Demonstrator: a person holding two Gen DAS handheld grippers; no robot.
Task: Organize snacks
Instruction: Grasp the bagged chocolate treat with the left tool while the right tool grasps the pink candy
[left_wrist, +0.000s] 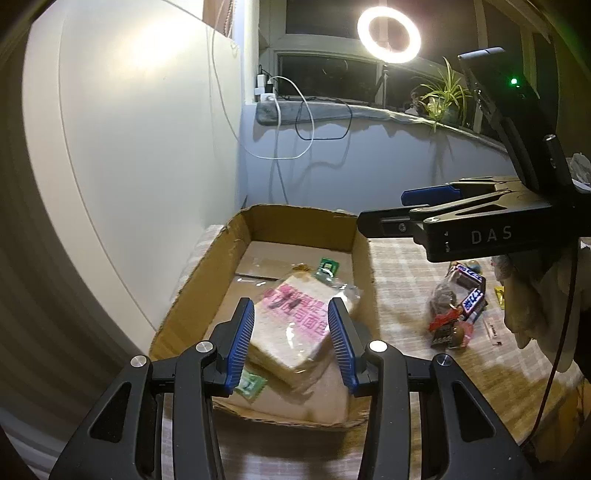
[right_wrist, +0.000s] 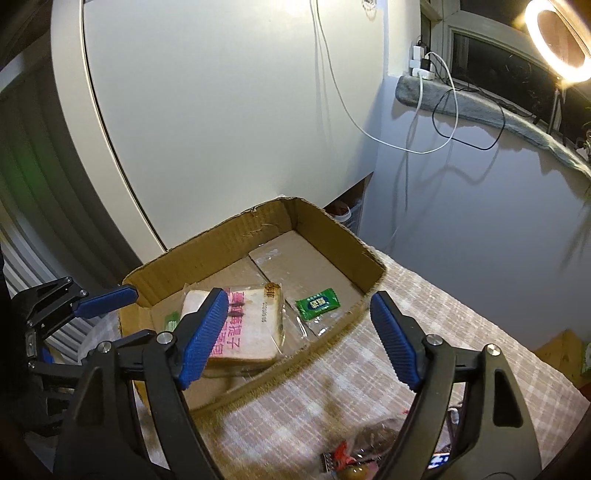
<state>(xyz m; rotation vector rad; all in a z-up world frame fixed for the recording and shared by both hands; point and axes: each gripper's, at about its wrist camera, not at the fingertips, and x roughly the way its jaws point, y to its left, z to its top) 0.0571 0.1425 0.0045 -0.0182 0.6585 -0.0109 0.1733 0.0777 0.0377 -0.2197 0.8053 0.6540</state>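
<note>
The wrapped bread pack (left_wrist: 291, 332) is lying inside the cardboard box (left_wrist: 192, 295), toward its near end, with one green sachet (left_wrist: 327, 267) beyond it and another (left_wrist: 251, 384) at its near corner. The left gripper (left_wrist: 291, 343) is hovering over the bread, jaws parted and gripping nothing. The right gripper (right_wrist: 299, 339) is hanging above the box's near wall, jaws spread wide and empty. Loose snacks (left_wrist: 458, 310) are lying right of the box on the checked table (left_wrist: 399, 266).

Below the right tool (right_wrist: 299, 339), the snack pile (right_wrist: 354, 458) is cut off by the frame's bottom edge and blurred. The left tool (left_wrist: 291, 341) hides the near part of a green sachet (left_wrist: 251, 384). Pink print on the bread packet (left_wrist: 295, 332) is too smeared to read.
</note>
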